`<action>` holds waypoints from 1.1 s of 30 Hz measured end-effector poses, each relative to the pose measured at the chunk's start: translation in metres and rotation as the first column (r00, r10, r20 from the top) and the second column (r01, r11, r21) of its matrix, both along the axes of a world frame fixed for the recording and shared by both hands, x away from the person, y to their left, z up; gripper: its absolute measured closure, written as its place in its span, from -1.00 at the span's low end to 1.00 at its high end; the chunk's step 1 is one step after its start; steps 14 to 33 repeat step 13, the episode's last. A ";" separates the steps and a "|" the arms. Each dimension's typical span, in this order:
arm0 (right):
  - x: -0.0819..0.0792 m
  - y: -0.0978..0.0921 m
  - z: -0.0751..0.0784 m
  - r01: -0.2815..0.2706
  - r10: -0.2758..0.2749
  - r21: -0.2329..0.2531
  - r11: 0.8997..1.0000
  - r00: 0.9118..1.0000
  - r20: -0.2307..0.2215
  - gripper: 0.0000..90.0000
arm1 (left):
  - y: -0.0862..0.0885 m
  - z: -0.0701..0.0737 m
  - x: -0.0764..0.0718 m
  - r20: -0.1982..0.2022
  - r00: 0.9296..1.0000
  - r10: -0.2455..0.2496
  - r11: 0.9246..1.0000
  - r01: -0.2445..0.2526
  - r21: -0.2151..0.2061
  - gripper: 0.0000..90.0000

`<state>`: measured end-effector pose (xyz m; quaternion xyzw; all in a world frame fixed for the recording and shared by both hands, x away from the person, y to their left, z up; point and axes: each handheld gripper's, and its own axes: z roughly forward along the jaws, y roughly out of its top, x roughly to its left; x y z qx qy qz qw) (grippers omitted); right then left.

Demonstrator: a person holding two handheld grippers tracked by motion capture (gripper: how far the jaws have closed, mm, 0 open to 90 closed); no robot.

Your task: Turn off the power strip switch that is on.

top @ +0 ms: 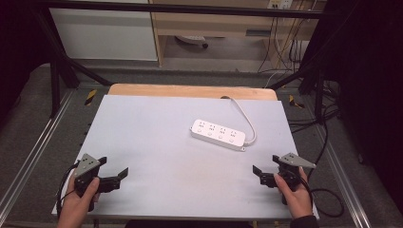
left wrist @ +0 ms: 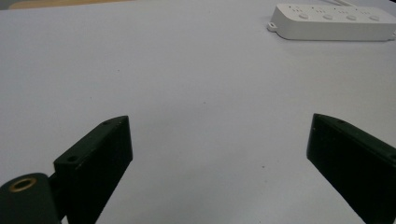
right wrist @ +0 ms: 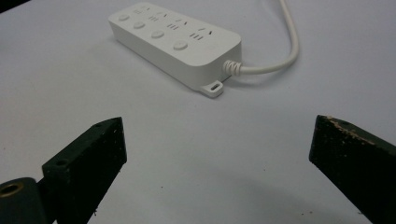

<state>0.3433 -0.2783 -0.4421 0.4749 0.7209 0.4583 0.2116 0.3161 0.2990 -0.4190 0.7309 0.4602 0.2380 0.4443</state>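
A pale grey table top is seen from above, with a person's two hands at its near edge. At the left, the left gripper rests low over the table, its two black jaws spread wide with nothing between them. Right of centre, toward the far side, lies one white power strip, flat and set at a slant. It carries four socket groups in a row, each with one round button, four buttons in all. One white cable leaves its right end and curves back off the far edge. At the right, the right gripper is likewise spread wide and empty, near the strip but apart from it. Judging by this, the work has not begun: the strip lies untouched, and reaching, pressing or gripping all remain.
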 end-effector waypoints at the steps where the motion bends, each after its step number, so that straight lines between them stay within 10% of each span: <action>1: 0.001 0.001 -0.001 -0.002 0.002 -0.004 1.000 1.000 -0.008 -0.90 | 0.000 0.000 0.000 0.000 1.000 -0.001 1.000 0.001 0.000 -0.85; 12: 0.012 0.010 -0.014 0.045 -0.054 -0.123 0.991 0.996 -0.073 -0.89 | -0.001 0.000 0.000 0.004 1.000 -0.005 1.000 0.005 -0.002 -0.85; 33: 0.012 0.010 -0.014 0.045 -0.054 -0.123 0.991 0.996 -0.073 -0.89 | -0.001 0.000 0.000 0.004 1.000 -0.005 1.000 0.005 -0.002 -0.85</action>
